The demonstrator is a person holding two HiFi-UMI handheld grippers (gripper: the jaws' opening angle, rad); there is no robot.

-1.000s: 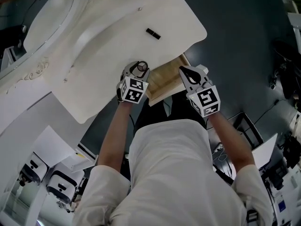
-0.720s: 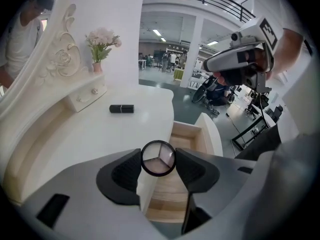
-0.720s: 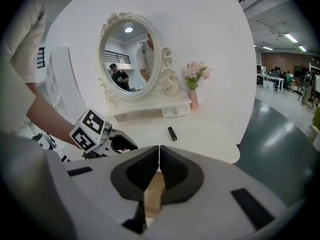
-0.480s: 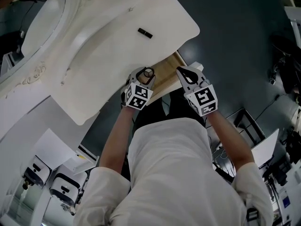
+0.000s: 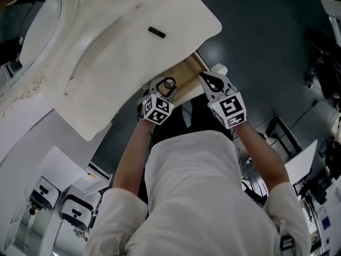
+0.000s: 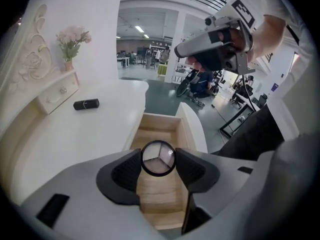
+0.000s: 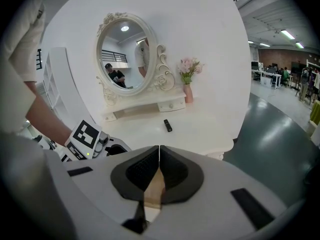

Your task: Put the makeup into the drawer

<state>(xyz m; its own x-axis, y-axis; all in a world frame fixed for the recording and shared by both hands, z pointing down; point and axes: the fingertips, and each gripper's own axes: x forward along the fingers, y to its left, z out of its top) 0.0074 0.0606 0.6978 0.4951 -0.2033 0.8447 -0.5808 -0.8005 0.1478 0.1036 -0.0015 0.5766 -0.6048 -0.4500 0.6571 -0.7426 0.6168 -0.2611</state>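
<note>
A round black-rimmed makeup compact [image 6: 158,157] with three pale pans sits between the pads of my left gripper [image 6: 158,165], which is shut on it. In the head view, the compact [image 5: 169,83] and left gripper [image 5: 166,87] hang over the open wooden drawer [image 5: 184,72] at the white vanity's front edge. The drawer [image 6: 159,126] lies directly below the compact and looks bare inside. My right gripper [image 5: 205,79] hovers just right of the drawer, shut with nothing in it; its pads [image 7: 159,168] meet. A small black makeup tube [image 5: 156,32] lies on the tabletop.
An oval mirror [image 7: 125,59] and a vase of pink flowers [image 7: 188,90] stand at the back of the white vanity top [image 5: 117,63]. A dark floor [image 5: 266,52] lies right of the table. The black tube [image 6: 86,104] lies left of the drawer.
The left gripper carried the compact rightward from the table's edge to over the open drawer. The right gripper shifted slightly towards the drawer's side.
</note>
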